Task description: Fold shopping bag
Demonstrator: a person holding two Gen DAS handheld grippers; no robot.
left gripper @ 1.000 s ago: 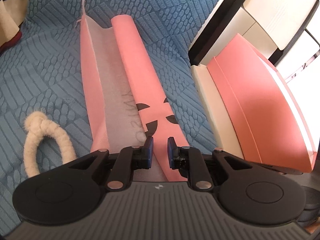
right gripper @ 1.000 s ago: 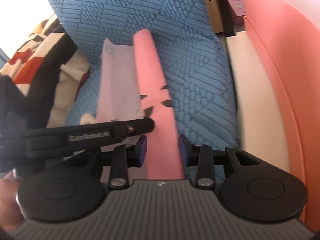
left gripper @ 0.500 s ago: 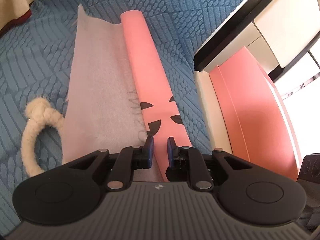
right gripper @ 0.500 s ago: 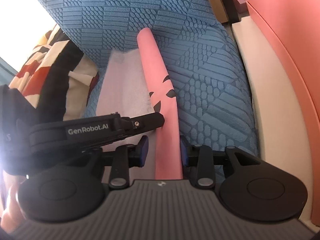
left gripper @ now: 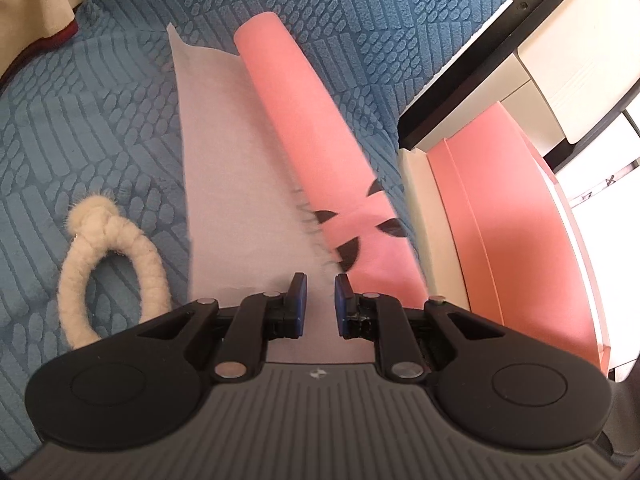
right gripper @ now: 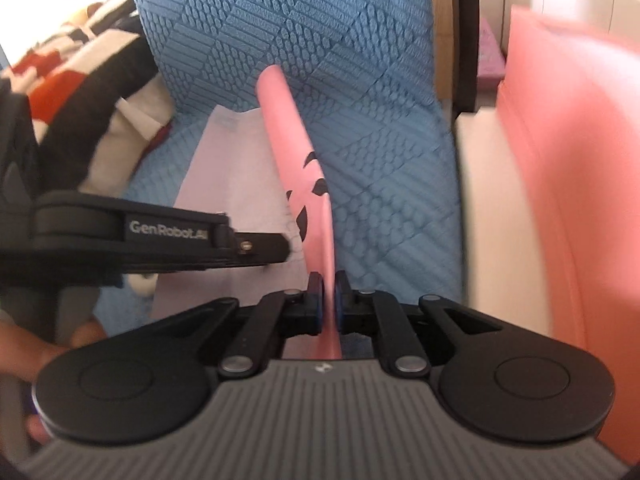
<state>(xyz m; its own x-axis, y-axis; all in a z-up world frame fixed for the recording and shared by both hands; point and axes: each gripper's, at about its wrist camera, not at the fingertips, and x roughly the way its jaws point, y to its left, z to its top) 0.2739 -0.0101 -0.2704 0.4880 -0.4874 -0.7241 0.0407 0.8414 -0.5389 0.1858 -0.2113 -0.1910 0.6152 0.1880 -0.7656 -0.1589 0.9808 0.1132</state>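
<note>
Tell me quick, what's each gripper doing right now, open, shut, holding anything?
Left gripper: slightly open over the bag's pale inner side, nothing pinched.
Right gripper: jaws have just been closing, now pinching the pink bag flap.

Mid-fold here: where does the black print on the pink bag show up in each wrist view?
Left wrist: black print right of centre, on the raised pink fold, just above the fingertips.
Right wrist: black print at centre, on the same fold, seen edge-on.
Shared landmark: the blue textured cover under the bag.

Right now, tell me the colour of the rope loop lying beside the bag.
Cream white rope loop, clearest in the left wrist view.
</note>
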